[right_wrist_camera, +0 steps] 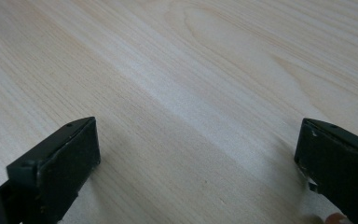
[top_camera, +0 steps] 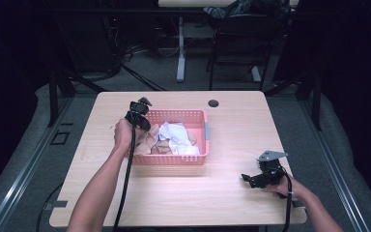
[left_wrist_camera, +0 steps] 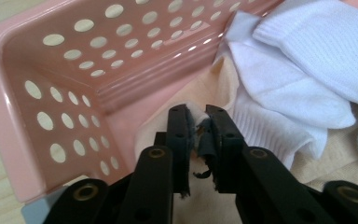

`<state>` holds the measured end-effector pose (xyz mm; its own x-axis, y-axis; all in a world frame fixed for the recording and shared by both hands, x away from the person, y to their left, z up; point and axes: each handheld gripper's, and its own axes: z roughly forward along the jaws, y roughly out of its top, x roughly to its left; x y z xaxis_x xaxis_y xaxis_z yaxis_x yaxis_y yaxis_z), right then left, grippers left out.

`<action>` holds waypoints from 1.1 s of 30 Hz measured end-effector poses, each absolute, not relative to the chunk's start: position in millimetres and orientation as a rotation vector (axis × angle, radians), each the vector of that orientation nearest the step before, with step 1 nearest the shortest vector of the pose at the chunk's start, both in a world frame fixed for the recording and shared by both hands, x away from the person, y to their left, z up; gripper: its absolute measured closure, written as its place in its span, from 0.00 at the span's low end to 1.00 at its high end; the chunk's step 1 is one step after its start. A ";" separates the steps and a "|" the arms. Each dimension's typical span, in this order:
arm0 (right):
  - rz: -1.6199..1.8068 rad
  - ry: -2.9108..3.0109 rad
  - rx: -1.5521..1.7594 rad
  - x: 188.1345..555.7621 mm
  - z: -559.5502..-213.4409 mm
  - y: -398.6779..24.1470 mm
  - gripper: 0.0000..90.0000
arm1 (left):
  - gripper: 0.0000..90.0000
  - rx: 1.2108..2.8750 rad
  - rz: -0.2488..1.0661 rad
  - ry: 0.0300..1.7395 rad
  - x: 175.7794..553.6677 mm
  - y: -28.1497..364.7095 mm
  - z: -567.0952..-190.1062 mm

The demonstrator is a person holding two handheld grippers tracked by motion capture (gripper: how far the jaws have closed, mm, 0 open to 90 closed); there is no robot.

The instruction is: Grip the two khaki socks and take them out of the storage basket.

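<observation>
Down inside the pink basket point(top_camera: 174, 158) the left gripper point(left_wrist_camera: 199, 122) has its jaws drawn nearly together, and a small bit of white cloth shows pinched at their tips; whether it belongs to the white socks point(left_wrist_camera: 298, 79) or to another piece I cannot tell. Those socks lie heaped toward the basket's right side on top of beige fabric point(left_wrist_camera: 223, 79), which spreads across the basket floor under the jaws. All of it looks light, soft and limp, so it will likely sag and trail when lifted, and one piece may drag a neighbour up with it; a thick fold or a ribbed cuff seems the surest place to bite, since a thin edge could slip free. Well apart from the basket, the right gripper point(top_camera: 257, 179) rests low over bare wood near the table's right front, its jaws spread wide with nothing between them. Pale and smooth, the wooden table point(top_camera: 241, 130) has a small round hole near its far edge, behind the basket; beyond it the room is dim, with grey flooring, black stands and another desk's legs
</observation>
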<state>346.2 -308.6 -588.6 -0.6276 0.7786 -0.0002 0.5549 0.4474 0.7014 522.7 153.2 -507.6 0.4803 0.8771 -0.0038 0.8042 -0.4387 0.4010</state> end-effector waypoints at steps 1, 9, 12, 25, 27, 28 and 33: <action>0.975 2.380 1.139 346.2 -588.6 -308.6 0.00 | 0.90 2.383 0.292 1.410 522.4 154.2 -506.4; 0.974 2.381 1.138 346.3 -588.6 -308.6 0.00 | 0.94 2.358 0.322 1.364 514.9 157.5 -493.0; 0.975 2.380 1.139 346.2 -588.7 -308.6 0.00 | 0.94 2.350 0.345 1.342 511.5 159.6 -485.1; 0.974 2.380 1.138 346.2 -588.6 -308.6 0.00 | 0.94 2.322 0.404 1.277 499.3 167.2 -457.0; 0.974 2.381 1.139 346.2 -588.6 -308.6 0.00 | 0.94 2.315 0.412 1.267 498.8 167.6 -450.7; 0.979 2.381 1.139 346.2 -588.6 -308.5 0.00 | 0.94 2.310 0.413 1.262 498.2 167.6 -447.3; 0.975 2.380 1.139 346.2 -588.6 -308.6 0.00 | 0.94 2.312 0.436 1.234 493.8 166.2 -435.3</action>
<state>346.2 -308.6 -588.6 -0.6276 0.7785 -0.0002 0.5549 0.4474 0.7014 493.8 166.2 -435.3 0.5430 0.8381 0.0526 0.6852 -0.4784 0.5493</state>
